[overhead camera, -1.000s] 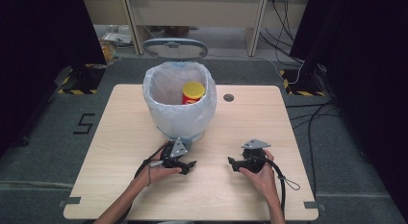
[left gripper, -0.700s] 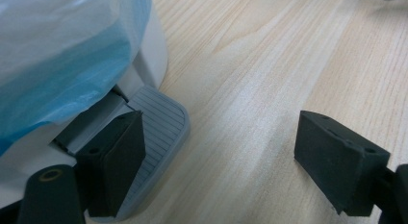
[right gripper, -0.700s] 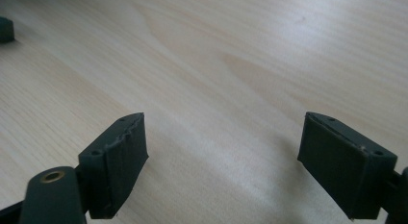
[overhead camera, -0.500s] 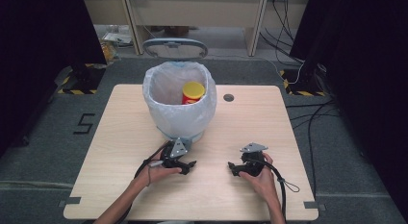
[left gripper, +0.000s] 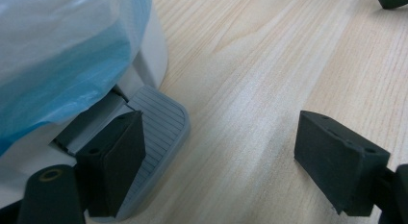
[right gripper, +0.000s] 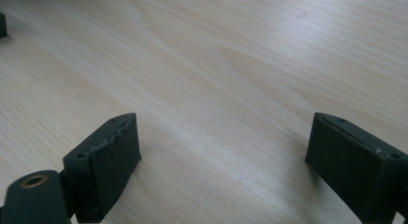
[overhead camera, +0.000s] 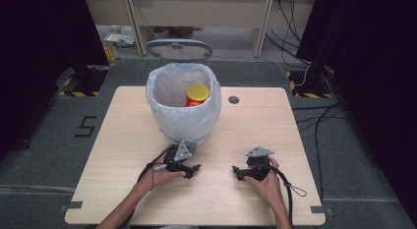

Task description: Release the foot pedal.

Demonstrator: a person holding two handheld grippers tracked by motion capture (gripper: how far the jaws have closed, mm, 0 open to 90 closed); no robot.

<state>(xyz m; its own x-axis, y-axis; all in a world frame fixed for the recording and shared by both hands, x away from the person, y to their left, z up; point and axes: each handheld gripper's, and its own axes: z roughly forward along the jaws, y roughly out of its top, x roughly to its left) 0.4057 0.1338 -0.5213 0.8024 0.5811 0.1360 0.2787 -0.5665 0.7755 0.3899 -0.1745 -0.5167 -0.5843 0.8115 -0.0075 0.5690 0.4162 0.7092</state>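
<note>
The counter (overhead camera: 123,140) is lying bare under both grippers, carrying a pedal bin (overhead camera: 183,103) lined with a white bag, which is standing just ahead of the left gripper (overhead camera: 189,171) and well off to the left of the right gripper (overhead camera: 239,173). The bin is sitting open at the top, probably to receive things, and a red canister with a yellow lid (overhead camera: 197,94) is already standing inside it. The grey ribbed foot pedal (left gripper: 161,125) is lying just beyond the left gripper's jaw, seemingly within reach for pressing. Both grippers are resting low over the wood with jaws spread apart, holding nothing.
</note>
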